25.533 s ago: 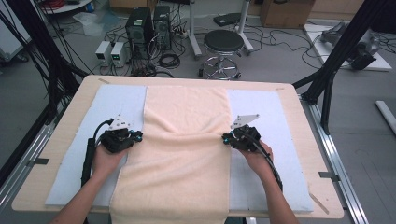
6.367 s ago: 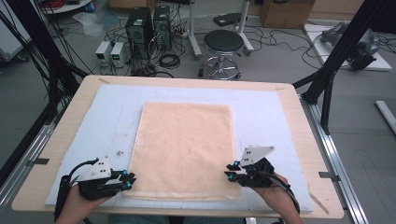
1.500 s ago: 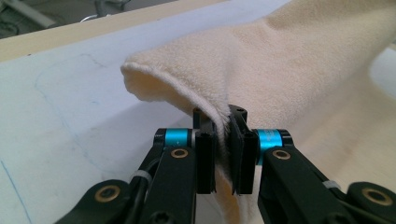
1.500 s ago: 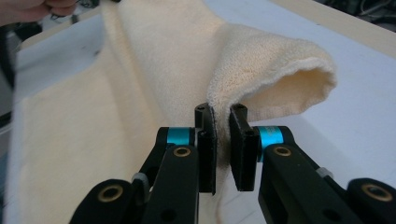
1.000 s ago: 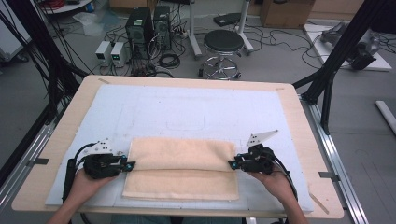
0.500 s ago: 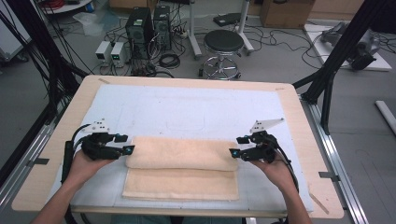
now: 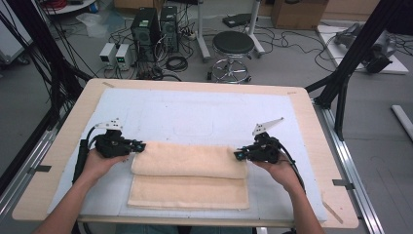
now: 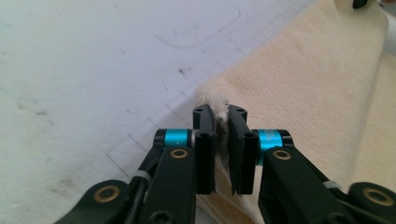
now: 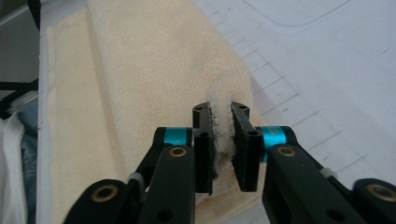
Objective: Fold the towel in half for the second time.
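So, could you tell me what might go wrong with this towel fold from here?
1. The left gripper pinches only a small tuft at the corner of the towel; it could slip out mid-fold.
2. The right gripper likewise bites just the edge of the fold, so one side might drop and skew the fold.
3. The lower layer already juts out toward the person beyond the upper one; another fold may leave the edges uneven on the white mat.

Wooden table point(image 7: 63, 146), white mat point(image 7: 195, 114) on it, folded towel point(image 7: 190, 178) atop
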### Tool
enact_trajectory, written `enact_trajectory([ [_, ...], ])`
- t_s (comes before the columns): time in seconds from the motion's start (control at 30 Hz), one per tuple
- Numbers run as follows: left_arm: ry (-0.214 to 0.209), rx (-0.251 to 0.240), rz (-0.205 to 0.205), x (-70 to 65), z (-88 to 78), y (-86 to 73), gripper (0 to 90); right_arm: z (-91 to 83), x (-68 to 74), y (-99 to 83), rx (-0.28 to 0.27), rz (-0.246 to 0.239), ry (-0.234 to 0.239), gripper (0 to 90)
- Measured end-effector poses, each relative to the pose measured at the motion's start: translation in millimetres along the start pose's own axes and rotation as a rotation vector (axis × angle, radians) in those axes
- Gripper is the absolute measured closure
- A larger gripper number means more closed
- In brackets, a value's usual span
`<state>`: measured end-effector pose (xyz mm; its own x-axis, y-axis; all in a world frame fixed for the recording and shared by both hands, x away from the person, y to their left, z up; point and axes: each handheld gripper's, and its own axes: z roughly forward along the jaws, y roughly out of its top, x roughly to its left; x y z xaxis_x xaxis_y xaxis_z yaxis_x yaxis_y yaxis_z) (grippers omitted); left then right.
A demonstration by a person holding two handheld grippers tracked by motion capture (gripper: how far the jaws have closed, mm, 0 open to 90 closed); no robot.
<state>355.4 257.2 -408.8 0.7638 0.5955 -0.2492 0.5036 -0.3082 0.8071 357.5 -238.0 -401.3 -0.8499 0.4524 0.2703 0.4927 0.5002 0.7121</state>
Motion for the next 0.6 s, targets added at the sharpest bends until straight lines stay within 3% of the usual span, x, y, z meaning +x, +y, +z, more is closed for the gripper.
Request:
enact_trajectory([
  [0.07, 0.013, -0.003, -0.019, 1.9, -0.6, 4.1, 84.8, -2.9, -2.4, 5.7, -0.009, 0.004, -0.032, 82.4],
  [0.17, 0.068, -0.031, -0.005, 1.5, -0.1, 14.1, 85.3, -8.0, -6.1, 20.0, -0.052, -0.010, -0.065, 82.6],
  [0.37, 0.187, -0.168, -0.043, 14.3, -3.9, 50.3, 85.3, -18.6, -19.4, 56.8, -0.112, -0.028, -0.178, 82.5],
  [0.5, 0.200, -0.270, -0.066, 22.4, -9.1, 76.2, 85.2, -30.3, -29.1, 82.0, -0.184, -0.038, -0.257, 82.1],
  [0.6, 0.205, -0.277, -0.034, 21.2, -13.8, 82.6, 85.1, -36.5, -29.7, 90.3, -0.219, -0.028, -0.254, 81.5],
])
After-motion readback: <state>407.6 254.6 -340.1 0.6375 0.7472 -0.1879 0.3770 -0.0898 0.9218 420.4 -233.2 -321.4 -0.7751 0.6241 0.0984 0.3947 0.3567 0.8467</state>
